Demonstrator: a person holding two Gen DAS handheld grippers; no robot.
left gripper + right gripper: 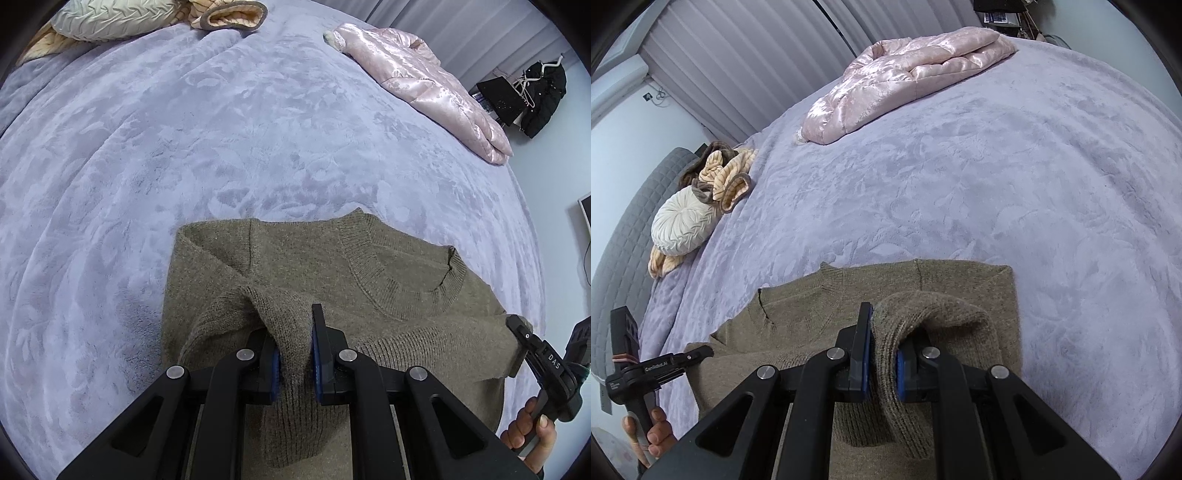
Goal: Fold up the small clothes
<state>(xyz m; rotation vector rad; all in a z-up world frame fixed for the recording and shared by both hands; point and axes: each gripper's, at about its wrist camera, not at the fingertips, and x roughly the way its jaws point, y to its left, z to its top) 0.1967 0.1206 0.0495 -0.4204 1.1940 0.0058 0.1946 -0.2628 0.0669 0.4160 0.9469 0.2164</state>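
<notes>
Left claw (295,350) clamped on a fold of brown sweater (388,314). Right claw (884,350) pinched likewise on knit. Collar ahead of both, lavender bed (184,147) beyond.

Lavender plush bedspread (960,177), grey quilted headboard (624,236), pale pleated curtains (746,62), light-blue walls (628,147).

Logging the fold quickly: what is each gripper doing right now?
Left gripper: closed on a fold of the brown sweater.
Right gripper: closed on another bunched fold of that sweater.
</notes>
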